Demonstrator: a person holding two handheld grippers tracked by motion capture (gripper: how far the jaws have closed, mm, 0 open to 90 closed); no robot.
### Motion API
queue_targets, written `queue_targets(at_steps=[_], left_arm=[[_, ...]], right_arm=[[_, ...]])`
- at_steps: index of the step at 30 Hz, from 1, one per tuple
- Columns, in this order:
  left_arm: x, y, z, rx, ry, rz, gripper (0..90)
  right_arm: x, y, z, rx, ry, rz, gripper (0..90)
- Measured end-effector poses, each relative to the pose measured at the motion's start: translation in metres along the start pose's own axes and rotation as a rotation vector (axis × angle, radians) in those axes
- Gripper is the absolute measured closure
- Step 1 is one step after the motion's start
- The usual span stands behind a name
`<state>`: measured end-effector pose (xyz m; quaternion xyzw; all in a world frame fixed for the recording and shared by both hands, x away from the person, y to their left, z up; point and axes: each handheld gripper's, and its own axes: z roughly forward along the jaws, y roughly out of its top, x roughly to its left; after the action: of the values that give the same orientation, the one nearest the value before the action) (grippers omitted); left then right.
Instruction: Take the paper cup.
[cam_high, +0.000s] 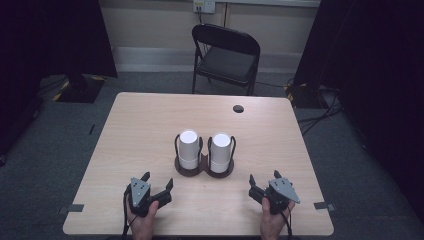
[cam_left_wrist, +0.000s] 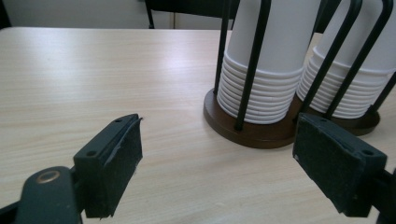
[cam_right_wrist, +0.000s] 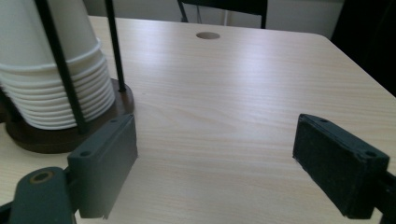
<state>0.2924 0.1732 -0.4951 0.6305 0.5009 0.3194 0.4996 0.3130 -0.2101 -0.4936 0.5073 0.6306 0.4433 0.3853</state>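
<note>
- the left claw (cam_high: 159, 183) rests low near the front edge of the counter (cam_high: 150, 120), jaws spread and empty, aimed toward the cup stacks.
- the right claw (cam_high: 263, 179) sits likewise, released, holding nothing.
- two cup stacks (cam_high: 189, 149) stand upside down in a dark wire holder (cam_high: 204, 170) mid-counter, between and beyond both claws.

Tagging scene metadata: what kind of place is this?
Likely a lab or data-collection room, not a home: a bare wooden table on grey carpet, a black folding chair, black curtains at both sides, cables on the floor, and two stacks of paper cups in wire holders.
</note>
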Motion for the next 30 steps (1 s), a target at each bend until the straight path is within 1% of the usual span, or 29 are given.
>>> queue_targets(at_steps=[1, 2, 3, 4, 5, 6, 7, 8, 9, 10, 11, 14, 15, 16, 17, 18, 19, 21, 22, 23, 24, 25, 26, 28, 30], left_arm=[[0.001, 0.000, 0.000, 0.003, -0.003, -0.011, 15.8], [0.001, 0.001, 0.001, -0.003, -0.001, -0.023, 15.8], [0.001, 0.002, 0.000, -0.003, -0.002, -0.024, 15.9], [0.000, 0.004, 0.000, -0.007, -0.004, -0.029, 15.9], [0.000, 0.006, 0.000, -0.006, -0.006, -0.024, 15.9], [-0.001, 0.009, 0.000, -0.006, -0.023, -0.017, 15.8], [-0.004, 0.016, -0.001, -0.008, -0.060, -0.009, 15.5], [-0.004, 0.016, -0.001, -0.008, -0.060, -0.009, 15.4], [-0.006, 0.020, -0.001, -0.009, -0.067, -0.001, 15.4], [-0.008, 0.022, 0.000, -0.015, -0.076, -0.004, 15.5], [-0.010, 0.026, 0.000, -0.015, -0.092, 0.002, 15.7], [-0.016, 0.035, 0.002, -0.023, -0.113, 0.013, 15.9], [-0.018, 0.036, 0.003, -0.026, -0.119, 0.016, 16.0], [-0.022, 0.040, 0.004, -0.023, -0.129, 0.034, 16.0], [-0.022, 0.040, 0.004, -0.023, -0.129, 0.034, 15.9], [-0.024, 0.042, 0.005, -0.015, -0.150, 0.043, 15.6], [-0.026, 0.046, 0.007, -0.013, -0.183, 0.041, 15.8], [-0.028, 0.048, 0.008, -0.013, -0.182, 0.045, 16.4], [-0.030, 0.051, 0.009, -0.021, -0.186, 0.051, 17.2], [-0.030, 0.051, 0.009, -0.021, -0.186, 0.051, 17.3], [-0.031, 0.053, 0.010, -0.020, -0.190, 0.056, 17.4], [-0.033, 0.054, 0.011, -0.021, -0.190, 0.058, 17.4], [-0.034, 0.055, 0.013, -0.016, -0.195, 0.067, 18.1], [-0.035, 0.057, 0.015, -0.006, -0.221, 0.075, 18.7], [-0.036, 0.059, 0.018, -0.001, -0.235, 0.088, 21.0]], right_arm=[[0.000, 0.000, 0.000, 0.000, 0.000, 0.000, 13.0], [0.000, -0.001, -0.001, -0.016, 0.016, 0.000, 13.0], [-0.001, -0.002, -0.004, -0.048, 0.026, -0.001, 13.0], [-0.001, -0.002, -0.004, -0.048, 0.026, -0.001, 13.0], [-0.001, -0.002, -0.005, -0.062, 0.029, -0.002, 13.0], [-0.001, -0.003, -0.006, -0.075, 0.030, -0.002, 13.0], [-0.001, -0.004, -0.007, -0.098, 0.038, -0.005, 13.0], [-0.001, -0.004, -0.007, -0.098, 0.038, -0.005, 13.0], [-0.002, -0.004, -0.008, -0.111, 0.038, -0.004, 13.0], [-0.002, -0.004, -0.008, -0.121, 0.041, -0.001, 13.0], [-0.003, -0.005, -0.008, -0.137, 0.039, 0.003, 13.1], [-0.003, -0.005, -0.009, -0.150, 0.046, -0.002, 13.1], [-0.002, -0.006, -0.010, -0.159, 0.042, -0.004, 13.1], [-0.002, -0.006, -0.010, -0.163, 0.038, -0.008, 13.1], [-0.002, -0.006, -0.010, -0.166, 0.034, -0.007, 13.0], [-0.002, -0.006, -0.010, -0.167, 0.036, -0.007, 13.1], [-0.002, -0.006, -0.010, -0.168, 0.043, -0.006, 13.1], [-0.003, -0.006, -0.010, -0.172, 0.066, -0.005, 13.0], [-0.003, -0.006, -0.011, -0.174, 0.068, -0.005, 13.0], [-0.003, -0.006, -0.011, -0.174, 0.068, -0.005, 13.0], [-0.003, -0.007, -0.011, -0.182, 0.083, -0.008, 13.0], [-0.003, -0.007, -0.011, -0.182, 0.083, -0.008, 13.0], [-0.003, -0.007, -0.012, -0.197, 0.094, -0.003, 13.3], [-0.004, -0.008, -0.012, -0.206, 0.101, -0.001, 13.3], [-0.005, -0.009, -0.013, -0.219, 0.109, 0.010, 13.4]])
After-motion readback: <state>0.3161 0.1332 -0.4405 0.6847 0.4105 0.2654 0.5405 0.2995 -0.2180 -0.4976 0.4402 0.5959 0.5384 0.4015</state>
